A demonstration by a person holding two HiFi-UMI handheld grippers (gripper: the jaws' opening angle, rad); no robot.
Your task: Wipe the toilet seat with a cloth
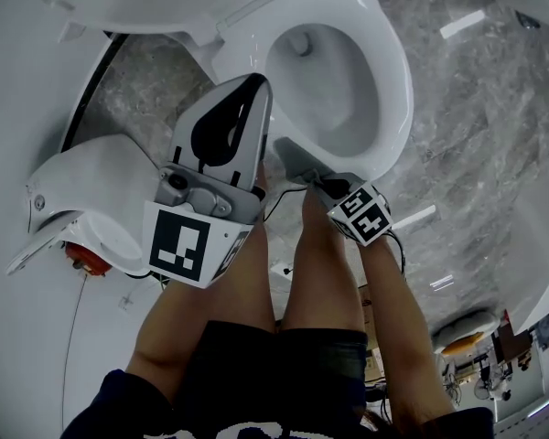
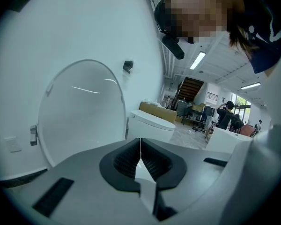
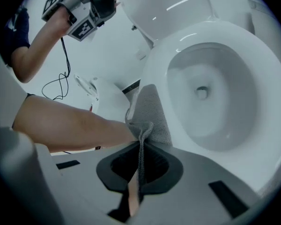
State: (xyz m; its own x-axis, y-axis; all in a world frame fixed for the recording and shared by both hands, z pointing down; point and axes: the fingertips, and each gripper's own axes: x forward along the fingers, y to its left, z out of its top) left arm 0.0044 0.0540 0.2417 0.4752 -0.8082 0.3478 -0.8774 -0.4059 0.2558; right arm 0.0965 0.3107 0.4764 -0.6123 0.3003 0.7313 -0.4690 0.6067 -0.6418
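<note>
Grey terry cloth [image 3: 152,111] lies on the near rim of the white oval toilet seat [image 3: 157,60], pinched in the right gripper [image 3: 140,149], which is held low. The left gripper [image 2: 140,156] hovers high above, jaws together and empty.

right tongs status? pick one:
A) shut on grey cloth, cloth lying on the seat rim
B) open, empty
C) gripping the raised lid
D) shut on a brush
A: in the right gripper view the right tongs are closed on a fold of the grey cloth, which spreads out over the rim of the toilet seat.
</note>
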